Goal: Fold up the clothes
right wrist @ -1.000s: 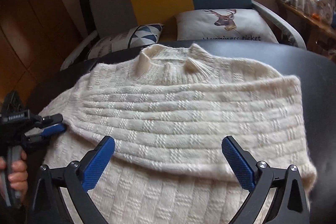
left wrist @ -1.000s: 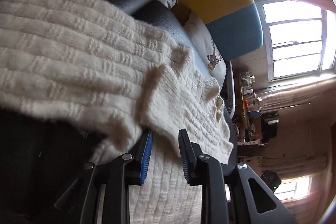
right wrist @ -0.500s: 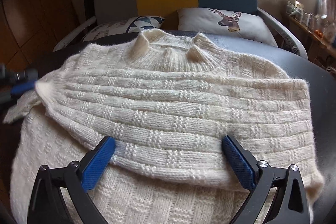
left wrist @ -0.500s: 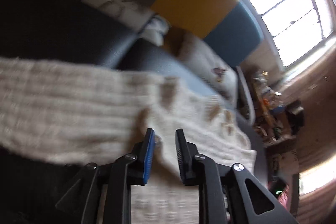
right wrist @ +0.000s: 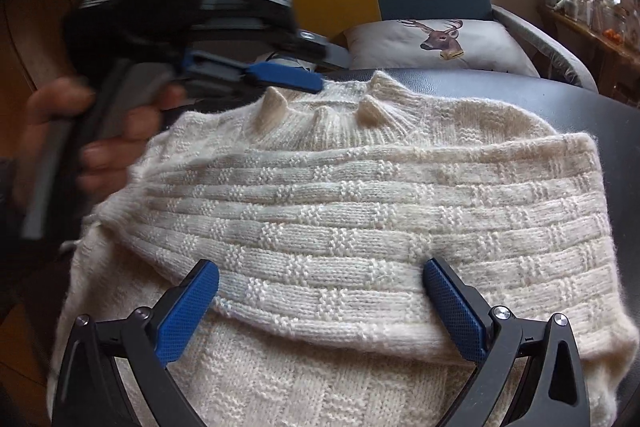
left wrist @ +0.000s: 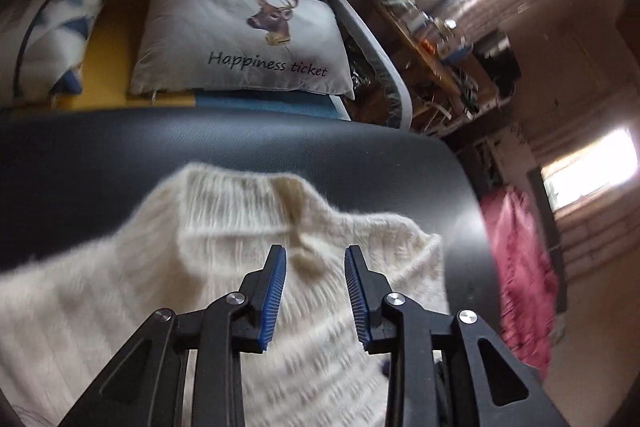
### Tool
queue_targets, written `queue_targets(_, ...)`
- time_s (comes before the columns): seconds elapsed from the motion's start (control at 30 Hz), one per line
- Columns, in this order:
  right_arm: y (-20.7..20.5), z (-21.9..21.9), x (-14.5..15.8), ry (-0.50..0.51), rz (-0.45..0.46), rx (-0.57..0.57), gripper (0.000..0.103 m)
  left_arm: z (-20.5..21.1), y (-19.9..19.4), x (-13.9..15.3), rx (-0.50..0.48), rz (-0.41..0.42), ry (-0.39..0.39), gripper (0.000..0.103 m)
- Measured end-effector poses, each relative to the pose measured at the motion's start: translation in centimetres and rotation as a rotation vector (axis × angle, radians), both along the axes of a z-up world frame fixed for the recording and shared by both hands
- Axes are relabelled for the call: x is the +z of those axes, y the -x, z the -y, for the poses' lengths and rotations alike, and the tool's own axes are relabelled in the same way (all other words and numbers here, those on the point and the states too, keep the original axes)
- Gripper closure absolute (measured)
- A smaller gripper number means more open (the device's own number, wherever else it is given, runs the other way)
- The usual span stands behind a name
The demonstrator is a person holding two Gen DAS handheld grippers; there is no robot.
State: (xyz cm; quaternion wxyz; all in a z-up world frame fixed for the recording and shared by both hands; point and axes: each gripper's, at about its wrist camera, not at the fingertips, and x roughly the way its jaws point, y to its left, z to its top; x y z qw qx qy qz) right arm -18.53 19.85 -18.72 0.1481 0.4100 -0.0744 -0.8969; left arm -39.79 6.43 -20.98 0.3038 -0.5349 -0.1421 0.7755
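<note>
Partly blurred: cream sweater [right wrist: 360, 211] on dark bench [right wrist: 580, 115], a sleeve folded across its chest, hem cut off below | left gripper [left wrist: 314, 275] fingers parted, empty, above collar | right gripper [right wrist: 320, 291] fingers spread wide, empty, over the fold | bare bench beyond collar; deer cushion [left wrist: 240, 35] behind.
</note>
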Motion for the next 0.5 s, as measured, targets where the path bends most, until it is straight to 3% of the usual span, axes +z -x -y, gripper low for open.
queue_targets(0.1,0.0,0.0,0.1,0.008,-0.001,0.000,0.000,-2.2,1.5,-1.1,-0.065,-0.011,0.111,0.073)
queue_targets(0.17,0.0,0.0,0.1,0.015,-0.003,0.000,0.000,-3.0,2.3,-1.6,-0.089,-0.022,0.136,0.073)
queue_targets(0.43,-0.1,0.0,0.3,0.019,-0.004,-0.004,0.000,-3.2,2.6,-1.9,-0.104,-0.029,-0.060,0.076)
queue_targets(0.47,-0.1,0.1,0.4,0.018,-0.004,-0.004,0.000,-3.3,2.4,-1.8,-0.100,-0.037,-0.070,0.079)
queue_targets(0.5,-0.2,0.0,0.4,0.018,-0.002,-0.005,0.000,-3.5,2.3,-1.8,-0.093,-0.048,-0.072,0.091)
